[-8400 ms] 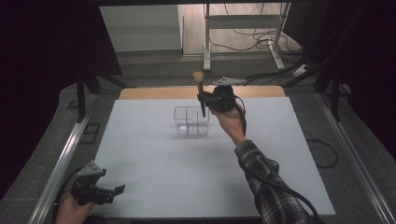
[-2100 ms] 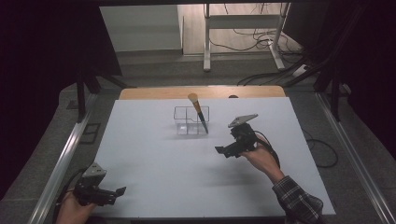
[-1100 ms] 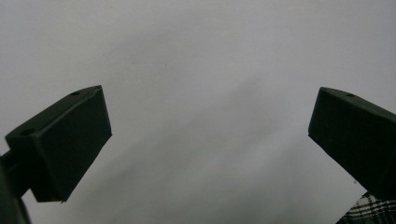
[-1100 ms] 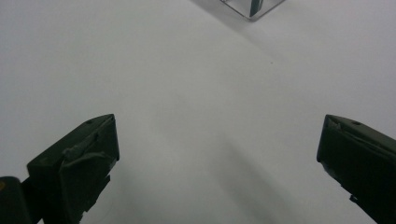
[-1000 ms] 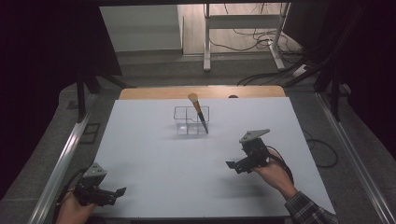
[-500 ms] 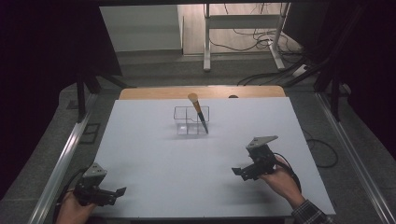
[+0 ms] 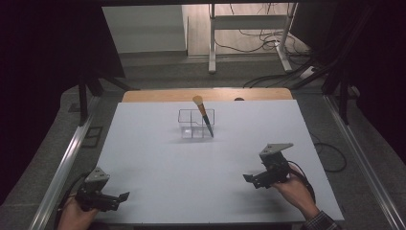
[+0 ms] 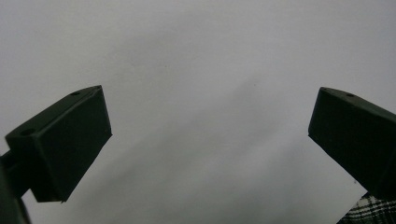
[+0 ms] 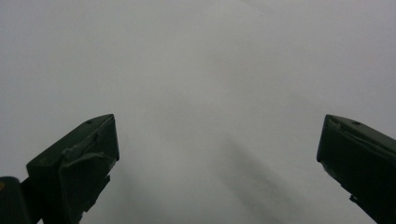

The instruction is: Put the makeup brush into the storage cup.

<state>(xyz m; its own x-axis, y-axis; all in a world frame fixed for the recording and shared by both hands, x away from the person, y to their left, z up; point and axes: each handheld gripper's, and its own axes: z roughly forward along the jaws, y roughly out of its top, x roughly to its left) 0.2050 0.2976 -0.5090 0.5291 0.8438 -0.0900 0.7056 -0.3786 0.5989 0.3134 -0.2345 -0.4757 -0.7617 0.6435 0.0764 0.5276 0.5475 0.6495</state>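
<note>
A brush [image 7: 203, 115] leans in a clear organizer [image 7: 196, 123] at the table's far centre, handle down, head tilted far-left. The right gripper [image 7: 253, 179], nearer it, and left gripper [image 7: 122, 197] rest open-jawed, empty.

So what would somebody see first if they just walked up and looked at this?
Probably the brush with the orange tuft, leaning in a clear box with compartments at the far middle of the white table. Next come the two black grippers near the front edge: the left gripper at the near left corner and the right gripper toward the near right, both with jaws wide apart and holding nothing.
</note>
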